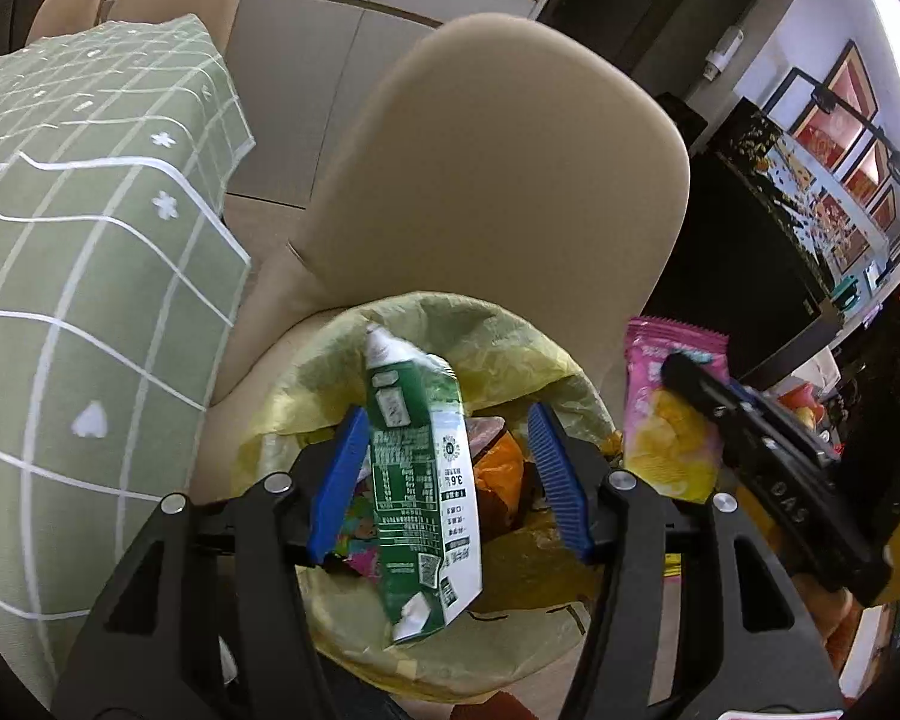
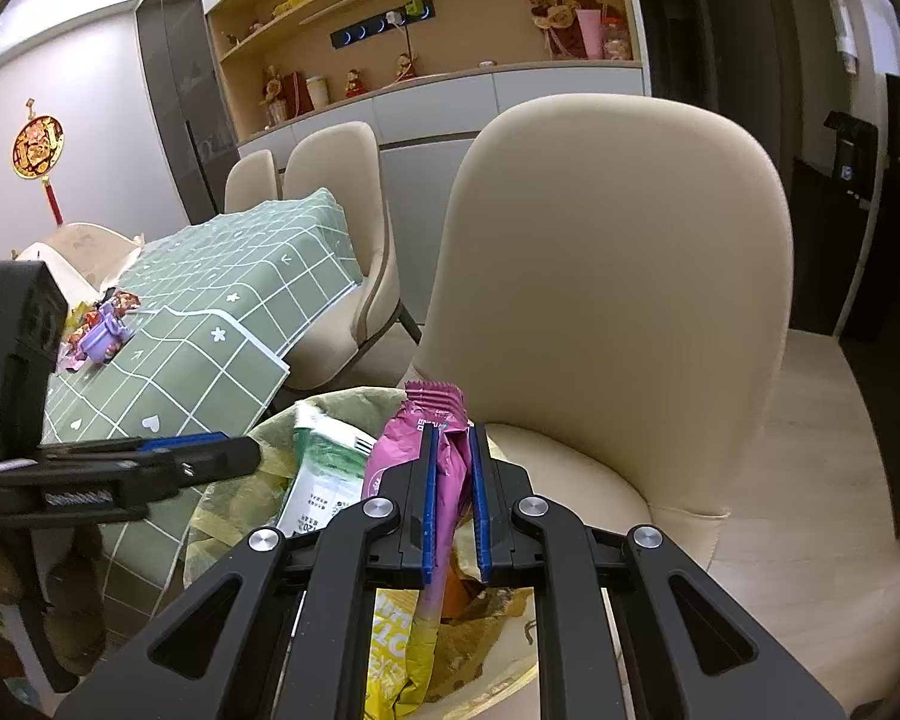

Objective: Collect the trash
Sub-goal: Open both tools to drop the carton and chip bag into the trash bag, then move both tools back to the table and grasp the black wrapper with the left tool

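At lower centre, the left gripper (image 1: 450, 474) is standing half open around a carton (image 1: 423, 480) over the bin (image 1: 504, 330), while the right gripper (image 2: 453, 501), clamping a wrapper (image 2: 432, 468), is likely dropping it next.

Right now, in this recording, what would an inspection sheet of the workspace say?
Surface: table under a green checked tablecloth, beside a beige chair.
Job's things: bin lined with a yellow bag sits on the chair seat; green milk carton over the bin; pink and yellow snack bag.
Clutter: purple toy and wrappers on the table.
Grippers: left claw open, carton between its fingers, right pad clear of it; right claw shut on the snack bag.
Cables: nothing seen.
Surroundings: shelves with ornaments, more chairs, wooden floor.
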